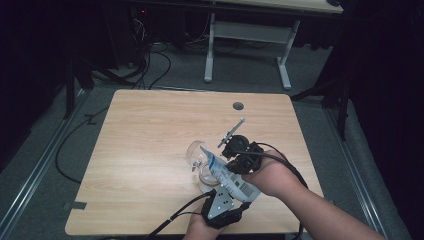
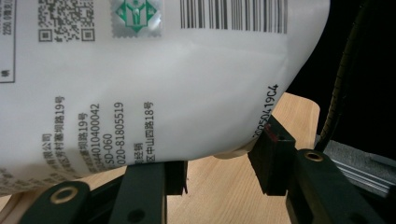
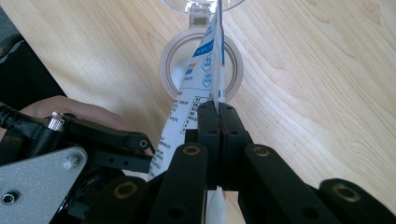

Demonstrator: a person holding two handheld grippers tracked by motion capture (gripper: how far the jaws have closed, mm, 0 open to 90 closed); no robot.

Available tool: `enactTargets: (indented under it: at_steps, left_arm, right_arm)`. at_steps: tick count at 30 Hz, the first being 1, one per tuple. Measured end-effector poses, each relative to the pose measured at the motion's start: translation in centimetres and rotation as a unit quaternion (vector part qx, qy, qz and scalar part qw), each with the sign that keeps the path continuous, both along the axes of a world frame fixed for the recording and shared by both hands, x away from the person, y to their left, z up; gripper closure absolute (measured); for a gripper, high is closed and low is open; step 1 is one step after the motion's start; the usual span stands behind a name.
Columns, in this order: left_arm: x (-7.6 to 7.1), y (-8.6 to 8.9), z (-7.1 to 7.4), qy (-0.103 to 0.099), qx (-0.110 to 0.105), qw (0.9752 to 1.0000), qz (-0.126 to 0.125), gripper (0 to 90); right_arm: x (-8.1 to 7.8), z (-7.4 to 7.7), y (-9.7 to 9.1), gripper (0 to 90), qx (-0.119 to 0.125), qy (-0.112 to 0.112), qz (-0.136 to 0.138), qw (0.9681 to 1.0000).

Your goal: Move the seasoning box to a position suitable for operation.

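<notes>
A white pouch (image 1: 227, 175) with blue print and a barcode hangs tilted, its narrow corner pointing into a small round jar (image 1: 202, 176) with a pale rim. The jar's clear hinged lid (image 1: 194, 152) is flipped open on the far side. My right gripper (image 1: 228, 161) is shut on the pouch's flat edge (image 3: 205, 70), the pads (image 3: 208, 122) pressed together over it above the jar's rim (image 3: 166, 70). My left gripper (image 1: 212, 189) sits low at the near edge. Its jaws (image 2: 219, 170) stand on either side of the jar's edge (image 2: 231, 154), and the pouch (image 2: 163, 84) hides most of the jar.
The wooden table (image 1: 150, 130) has a grey cable hole (image 1: 238, 106) at the back. Behind it stand a white desk frame (image 1: 247, 50) and loose cables on the floor (image 1: 150, 65). The left gripper's grey plate (image 3: 42, 182) lies close to my right jaws.
</notes>
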State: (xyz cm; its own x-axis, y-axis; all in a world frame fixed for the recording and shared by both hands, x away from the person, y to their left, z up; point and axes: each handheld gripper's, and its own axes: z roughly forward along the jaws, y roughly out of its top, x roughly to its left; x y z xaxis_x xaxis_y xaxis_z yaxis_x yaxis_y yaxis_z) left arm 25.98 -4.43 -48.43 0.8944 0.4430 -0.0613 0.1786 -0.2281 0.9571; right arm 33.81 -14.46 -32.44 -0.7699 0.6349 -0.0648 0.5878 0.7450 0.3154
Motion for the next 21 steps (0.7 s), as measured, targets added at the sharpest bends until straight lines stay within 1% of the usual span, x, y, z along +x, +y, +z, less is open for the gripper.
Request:
enactTargets:
  at_steps: [3, 21]
  left_arm:
    - [0.02, 0.0, 0.0, 0.0, 0.0, 1.0, 0.0, 61.3]
    - [0.03, 0.02, 0.02, 0.001, -0.001, 1.0, 0.0, 61.3]
  right_arm:
    - [0.01, 0.01, 0.01, 89.9, -0.004, -0.001, 0.001, 1.0]
    - [0.04, -0.05, 0.18, 90.0, -0.004, -0.001, 0.0, 1.0]
